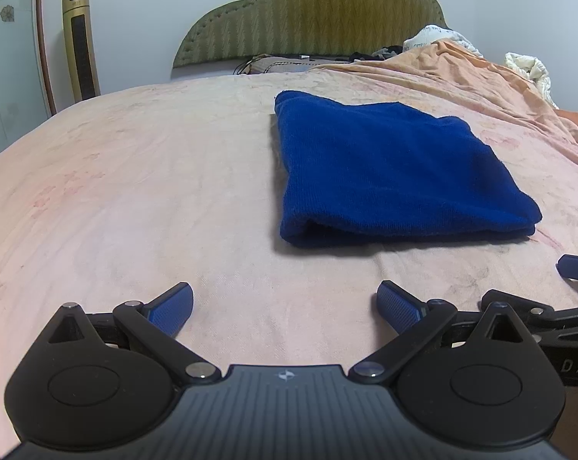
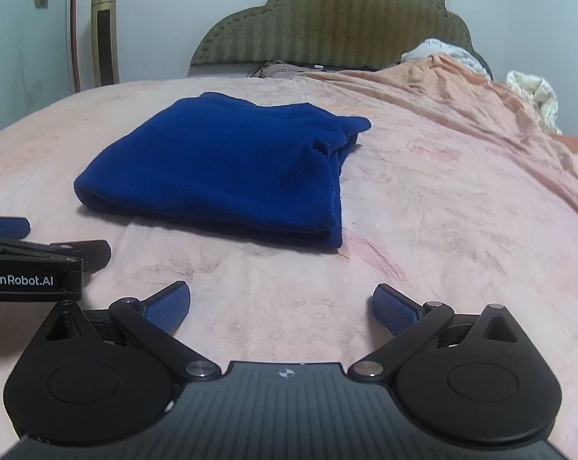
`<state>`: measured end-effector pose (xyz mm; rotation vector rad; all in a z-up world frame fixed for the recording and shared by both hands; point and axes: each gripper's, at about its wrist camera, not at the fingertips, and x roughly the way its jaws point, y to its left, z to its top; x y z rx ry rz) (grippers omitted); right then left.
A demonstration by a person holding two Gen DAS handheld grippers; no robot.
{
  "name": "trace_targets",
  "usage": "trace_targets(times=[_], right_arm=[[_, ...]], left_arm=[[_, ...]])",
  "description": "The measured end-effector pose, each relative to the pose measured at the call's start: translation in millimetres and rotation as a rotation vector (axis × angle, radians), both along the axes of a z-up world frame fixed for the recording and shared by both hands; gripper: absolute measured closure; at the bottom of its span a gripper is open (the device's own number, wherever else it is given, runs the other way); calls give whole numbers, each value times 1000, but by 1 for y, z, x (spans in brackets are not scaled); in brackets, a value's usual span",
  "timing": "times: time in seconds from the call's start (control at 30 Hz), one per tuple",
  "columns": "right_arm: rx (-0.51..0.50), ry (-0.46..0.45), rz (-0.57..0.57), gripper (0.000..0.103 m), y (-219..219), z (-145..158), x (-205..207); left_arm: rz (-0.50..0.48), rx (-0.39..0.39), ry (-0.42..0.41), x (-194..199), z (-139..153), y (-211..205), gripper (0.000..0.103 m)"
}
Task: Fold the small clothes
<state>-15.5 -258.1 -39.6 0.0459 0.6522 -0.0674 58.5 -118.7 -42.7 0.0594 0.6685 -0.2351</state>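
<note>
A dark blue fleece garment lies folded into a thick rectangle on the pink bedsheet. In the right wrist view the same garment sits ahead and left, with a bunched corner at its far right. My left gripper hovers open over bare sheet, short of the garment's near fold. My right gripper is open too, nothing between its blue pads, and stands near and to the right of the garment. Each gripper's body shows at the edge of the other's view.
A green padded headboard stands at the far end. A peach blanket is heaped along the right side, with white bedding behind it. A gold tower fan stands by the left wall. Dark cables and clothes lie near the headboard.
</note>
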Motion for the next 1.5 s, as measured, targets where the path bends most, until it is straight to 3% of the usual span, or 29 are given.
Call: trace_targets(times=[0.57, 1.5], right_arm=[[95, -31, -13, 1, -11, -1, -1], [107, -43, -9, 0, -12, -3, -3]], left_arm=[[-1, 1, 0, -1, -1, -1, 0], [-1, 0, 1, 0, -1, -1, 0]])
